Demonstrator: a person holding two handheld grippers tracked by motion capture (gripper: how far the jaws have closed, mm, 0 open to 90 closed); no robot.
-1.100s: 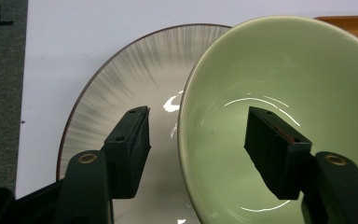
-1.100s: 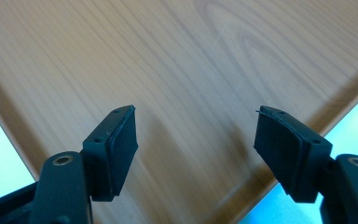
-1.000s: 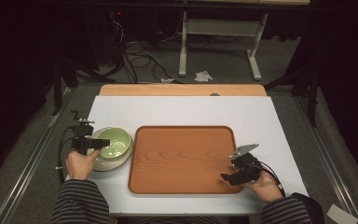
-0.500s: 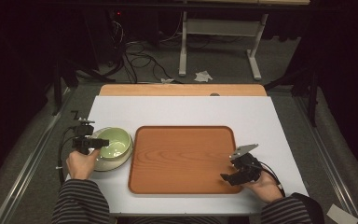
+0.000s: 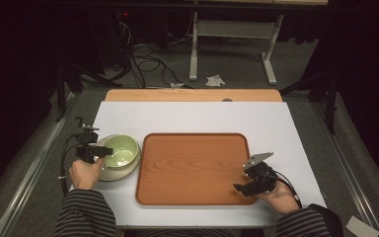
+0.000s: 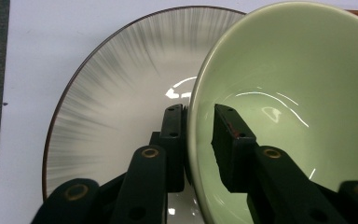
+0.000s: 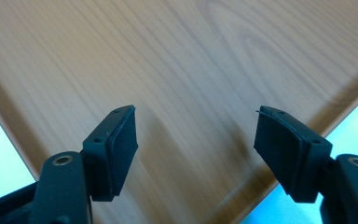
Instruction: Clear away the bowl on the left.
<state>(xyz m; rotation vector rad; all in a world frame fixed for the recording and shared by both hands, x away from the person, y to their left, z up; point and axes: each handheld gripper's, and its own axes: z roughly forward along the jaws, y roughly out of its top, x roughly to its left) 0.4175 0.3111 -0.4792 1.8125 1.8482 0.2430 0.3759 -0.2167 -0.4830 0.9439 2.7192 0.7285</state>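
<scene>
Left gripper (image 6: 198,128) jaws just closing onto green bowl (image 6: 298,93) rim, bowl on plate (image 6: 112,93) near table's left edge; right gripper (image 7: 196,140) wide over empty tray (image 5: 192,165); move to tray left

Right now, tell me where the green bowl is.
The green bowl sits on the striped plate at the table's left side in the high view, just left of the wooden tray, its rim between the left tool jaws.
</scene>
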